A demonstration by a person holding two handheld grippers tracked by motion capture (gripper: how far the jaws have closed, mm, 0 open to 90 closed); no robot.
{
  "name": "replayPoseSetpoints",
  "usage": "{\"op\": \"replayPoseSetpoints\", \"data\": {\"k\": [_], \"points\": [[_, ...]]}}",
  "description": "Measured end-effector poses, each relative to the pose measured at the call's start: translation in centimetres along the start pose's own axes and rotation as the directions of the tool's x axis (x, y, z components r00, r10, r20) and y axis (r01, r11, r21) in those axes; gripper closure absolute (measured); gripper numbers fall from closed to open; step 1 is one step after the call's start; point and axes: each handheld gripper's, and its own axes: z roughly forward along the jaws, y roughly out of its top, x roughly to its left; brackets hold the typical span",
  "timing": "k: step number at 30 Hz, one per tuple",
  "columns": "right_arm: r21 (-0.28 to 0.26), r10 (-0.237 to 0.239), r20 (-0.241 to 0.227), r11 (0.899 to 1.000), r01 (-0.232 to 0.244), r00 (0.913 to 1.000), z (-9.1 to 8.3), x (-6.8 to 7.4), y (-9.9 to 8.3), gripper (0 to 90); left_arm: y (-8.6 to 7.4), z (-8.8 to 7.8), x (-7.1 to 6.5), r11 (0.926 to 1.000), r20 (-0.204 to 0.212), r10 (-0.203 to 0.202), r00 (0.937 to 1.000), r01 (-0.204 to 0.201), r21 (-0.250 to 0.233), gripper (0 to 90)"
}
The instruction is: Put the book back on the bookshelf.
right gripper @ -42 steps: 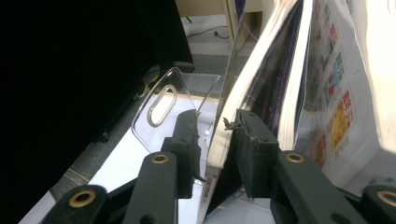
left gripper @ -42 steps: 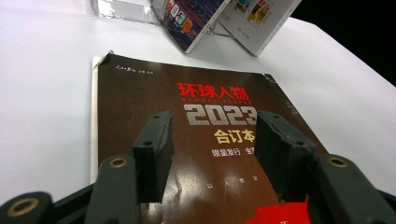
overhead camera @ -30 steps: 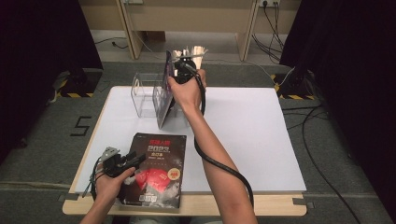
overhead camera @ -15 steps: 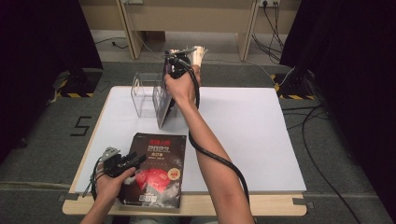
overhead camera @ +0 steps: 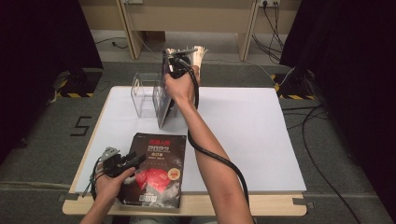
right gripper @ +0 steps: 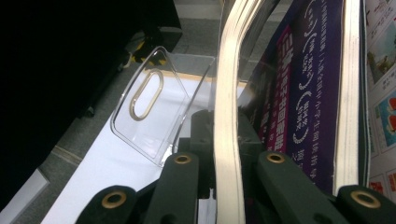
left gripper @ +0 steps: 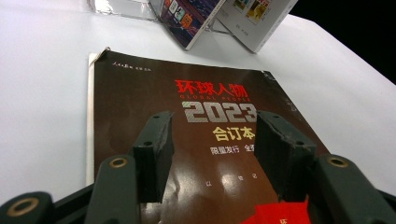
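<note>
at the far edge of the white table (overhead camera: 261,140), my right gripper (right gripper: 224,140) is pinching the page edges of a thin magazine (right gripper: 229,93) standing in the clear acrylic rack (overhead camera: 144,95), jaws just closing onto it. my left gripper (left gripper: 212,149) is resting half open above the dark 2023 magazine (overhead camera: 156,168), gripping nothing.

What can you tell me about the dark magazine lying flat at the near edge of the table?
The dark magazine lies face up near the front left of the white table. Its glossy brown-black cover carries red Chinese characters, a large silver "2023", yellow characters below and a red patch lower down. One top corner looks slightly worn. The left gripper hovers over its lower part, jaws apart; whether they touch the cover is unclear.
</note>
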Motion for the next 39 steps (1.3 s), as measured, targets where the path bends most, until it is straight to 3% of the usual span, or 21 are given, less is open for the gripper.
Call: {"op": "replayPoseSetpoints", "data": {"k": [9,15,27,31,39], "points": [[-0.061,-0.009,-0.011,0.998,0.008,0.9999,-1.1,0.3,0.5,82.7,0.0,0.1,0.0,1.0000,0.000,0.002,1.0000,-0.002,0.004,46.6],[-0.106,-0.010,0.014,0.994,0.012,0.9999,-2.0,0.6,1.1,82.6,0.1,-0.1,0.0,1.0000,-0.001,0.001,1.0000,-0.001,-0.005,46.6],[-0.168,0.007,0.043,0.986,0.001,0.9991,-2.0,0.5,1.0,82.7,0.1,-0.1,0.2,1.0000,-0.002,-0.005,1.0000,0.005,-0.004,46.6],[-0.194,-0.007,0.056,0.981,0.018,0.9984,-2.6,0.8,1.0,82.7,0.1,-0.1,0.2,1.0000,-0.001,-0.005,1.0000,0.005,-0.002,46.7],[-0.190,-0.001,0.071,0.982,0.014,0.9975,-1.3,0.8,0.4,82.5,0.2,-0.2,0.2,1.0000,-0.002,-0.002,1.0000,0.002,-0.009,46.6]]}}
